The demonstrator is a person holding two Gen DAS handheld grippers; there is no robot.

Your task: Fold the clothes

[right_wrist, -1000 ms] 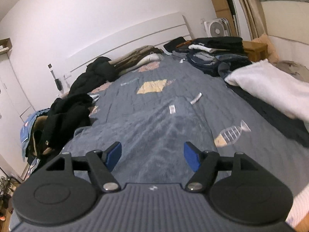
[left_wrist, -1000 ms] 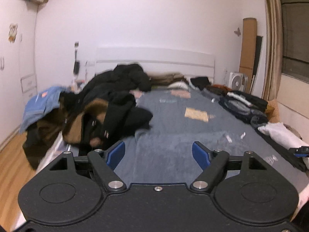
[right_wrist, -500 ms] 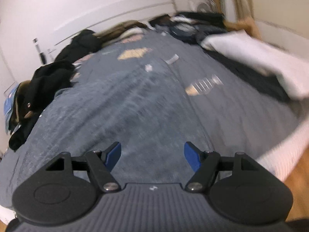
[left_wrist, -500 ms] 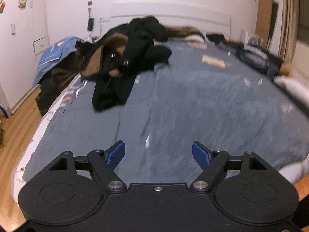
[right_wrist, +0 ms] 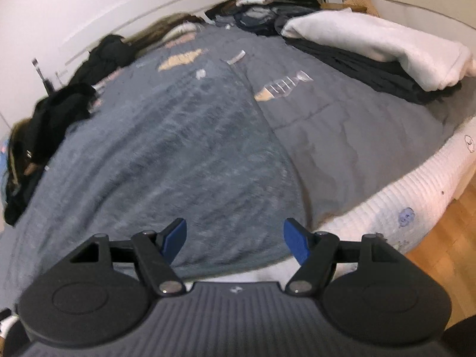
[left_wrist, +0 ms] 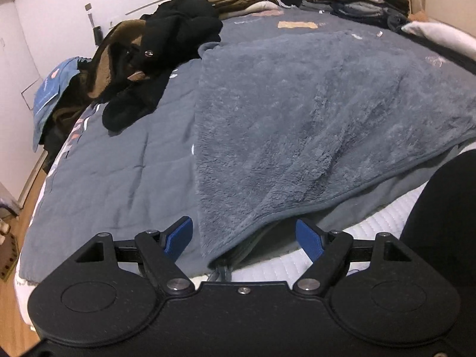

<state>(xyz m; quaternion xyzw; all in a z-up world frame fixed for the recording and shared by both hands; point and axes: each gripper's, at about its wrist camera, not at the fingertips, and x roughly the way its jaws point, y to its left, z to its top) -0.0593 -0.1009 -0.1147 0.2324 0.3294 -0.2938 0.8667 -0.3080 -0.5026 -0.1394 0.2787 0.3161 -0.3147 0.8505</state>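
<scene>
The fleece blanket, a thick blue-grey pile with a narrow stitched hem, lies spread flat on the bed, its long axis running from the foot edge toward the headboard; one corner hangs over the foot edge, where the hem lifts and shows a smoother underside. In the right wrist view the same plush cloth fills the middle of the bed, blurred. Beneath it is a quilted grey cover printed with tan patches and a fish shape, and below that a white ribbed mattress edge. The left gripper hovers at the foot edge right over the draped corner, blue pads spread wide, holding nothing. The right gripper hangs over the blanket's near hem, its pads likewise parted and empty. Along the left edge of the bed sits a rumpled heap of black and brown garments; along the right edge lie dark flat garments under a folded white one, with stacked dark clothes near the headboard.
</scene>
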